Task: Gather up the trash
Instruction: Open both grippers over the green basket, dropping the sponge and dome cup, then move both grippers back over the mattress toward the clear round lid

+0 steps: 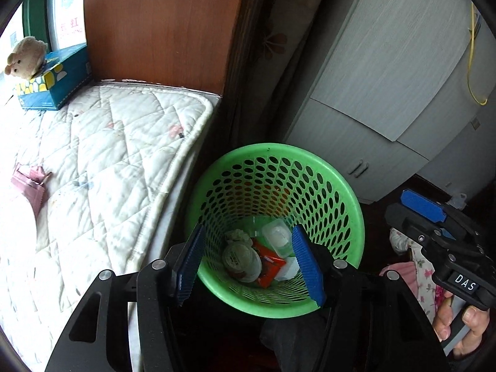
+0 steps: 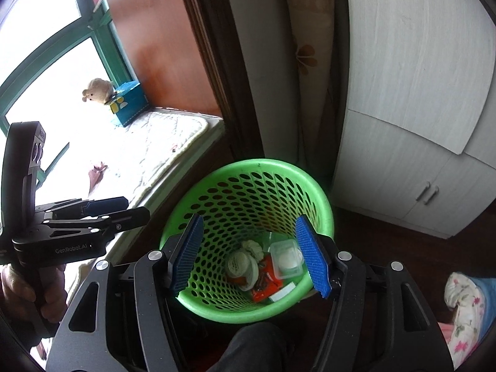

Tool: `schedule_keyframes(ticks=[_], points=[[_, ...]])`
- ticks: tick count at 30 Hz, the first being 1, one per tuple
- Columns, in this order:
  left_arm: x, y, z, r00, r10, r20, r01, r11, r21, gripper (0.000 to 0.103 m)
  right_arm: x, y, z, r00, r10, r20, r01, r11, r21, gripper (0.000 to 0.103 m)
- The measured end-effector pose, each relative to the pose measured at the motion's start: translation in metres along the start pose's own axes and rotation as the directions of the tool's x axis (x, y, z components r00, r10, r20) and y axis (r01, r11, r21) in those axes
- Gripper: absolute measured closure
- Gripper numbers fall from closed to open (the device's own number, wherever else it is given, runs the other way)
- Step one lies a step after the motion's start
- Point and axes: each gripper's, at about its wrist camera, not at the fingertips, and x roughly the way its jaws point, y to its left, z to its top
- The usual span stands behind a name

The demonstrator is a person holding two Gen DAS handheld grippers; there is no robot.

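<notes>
A green perforated waste basket (image 1: pixel 338 192) stands on the floor beside the bed; it also shows in the right wrist view (image 2: pixel 322 204). Inside lie a clear plastic container (image 1: pixel 276 235) (image 2: pixel 286 260), a round lid or cup (image 1: pixel 240 260) (image 2: pixel 238 263), crumpled tissue (image 1: pixel 238 236) (image 2: pixel 252 246) and an orange wrapper (image 1: pixel 269 271) (image 2: pixel 266 286). My left gripper (image 1: pixel 248 266) is open and empty above the basket. My right gripper (image 2: pixel 248 255) is open and empty above it too. A pink wrapper (image 1: pixel 29 186) (image 2: pixel 96 172) lies on the mattress.
A quilted mattress (image 1: pixel 108 161) lies left of the basket. A tissue box (image 1: pixel 59 83) with a plush toy (image 1: pixel 26 57) sits at its far end. A grey cabinet (image 1: pixel 387 93) stands behind the basket. Floral fabric (image 2: pixel 465 310) is at right.
</notes>
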Motion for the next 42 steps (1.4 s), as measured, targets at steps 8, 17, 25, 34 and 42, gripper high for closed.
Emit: schedule_keyframes(ticks=[8, 17, 25, 34, 42], points=[[-0.035, 0.043, 0.001, 0.992, 0.109, 0.064, -0.107, 0.994, -0.039, 0.033, 0.003, 0.024, 0.005, 1.0, 0.031, 0.005, -0.03, 0.999, -0.039, 0.031], [-0.068, 0.12, -0.003, 0.945, 0.307, 0.111, -0.289, 0.945, -0.149, 0.01, 0.015, 0.061, 0.016, 0.996, 0.089, -0.006, -0.09, 0.993, -0.08, 0.025], [-0.066, 0.198, -0.019, 0.923, 0.38, 0.063, -0.359, 0.907, -0.222, 0.009, 0.031, 0.101, 0.024, 0.991, 0.134, -0.026, -0.136, 0.983, -0.126, 0.022], [-0.046, 0.232, -0.025, 0.933, 0.358, 0.034, -0.34, 0.909, -0.242, 0.009, 0.054, 0.141, 0.032, 0.983, 0.172, -0.064, -0.181, 0.969, -0.167, 0.022], [-0.033, 0.241, -0.024, 0.935, 0.354, 0.019, -0.341, 0.913, -0.224, 0.009, 0.073, 0.167, 0.037, 0.977, 0.19, -0.098, -0.206, 0.958, -0.199, 0.022]])
